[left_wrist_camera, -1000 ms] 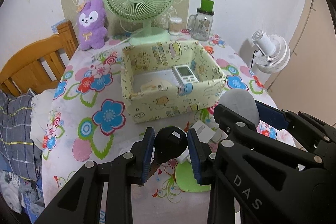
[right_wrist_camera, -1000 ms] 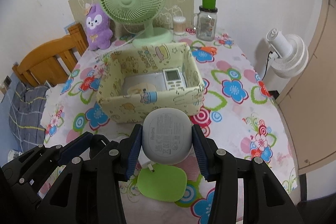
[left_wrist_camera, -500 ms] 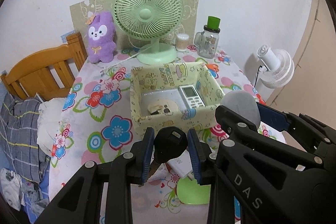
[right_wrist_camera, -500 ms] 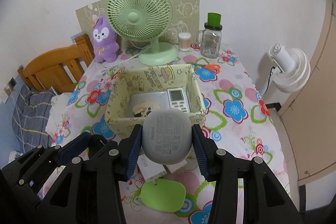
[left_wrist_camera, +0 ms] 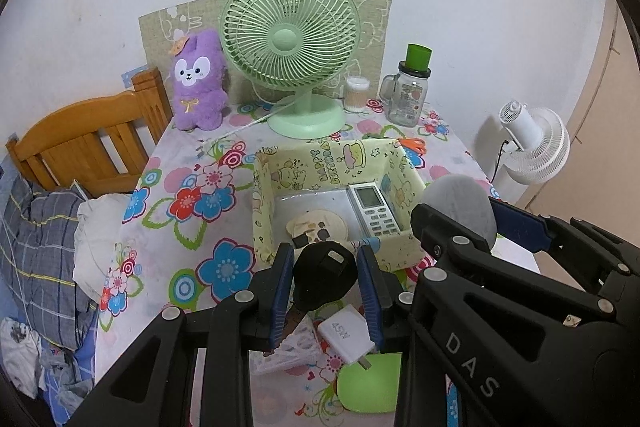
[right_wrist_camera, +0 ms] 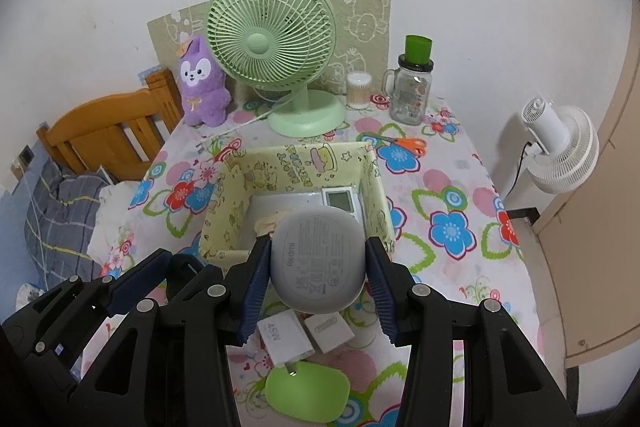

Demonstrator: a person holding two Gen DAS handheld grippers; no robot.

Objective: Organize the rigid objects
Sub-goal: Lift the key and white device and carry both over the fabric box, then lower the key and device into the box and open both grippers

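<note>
My left gripper [left_wrist_camera: 325, 277] is shut on a black car key [left_wrist_camera: 322, 273] and holds it above the table, in front of the yellow patterned box [left_wrist_camera: 280, 163]. My right gripper [right_wrist_camera: 318, 267] is shut on a grey Redmi earbud case [right_wrist_camera: 318, 259], held above the box's near wall [right_wrist_camera: 224, 243]; it also shows in the left wrist view [left_wrist_camera: 460, 207]. In the box lie a white remote [left_wrist_camera: 374, 209] and a round beige item [left_wrist_camera: 316, 225]. On the table below are a white 45W charger [right_wrist_camera: 284, 341], a second white adapter [right_wrist_camera: 330, 333] and a green oval case [right_wrist_camera: 308, 393].
A green desk fan [left_wrist_camera: 290, 55], purple plush [left_wrist_camera: 198, 83], cotton-swab jar [left_wrist_camera: 356, 93] and glass mug jar [left_wrist_camera: 410, 93] stand at the back. Orange scissors [right_wrist_camera: 404, 143] lie behind the box. A wooden chair [left_wrist_camera: 88, 143] is on the left, a white fan [right_wrist_camera: 560, 147] on the right.
Both grippers have risen and drawn back from the box with their objects still held; more of the table and the chargers below has come into view.
</note>
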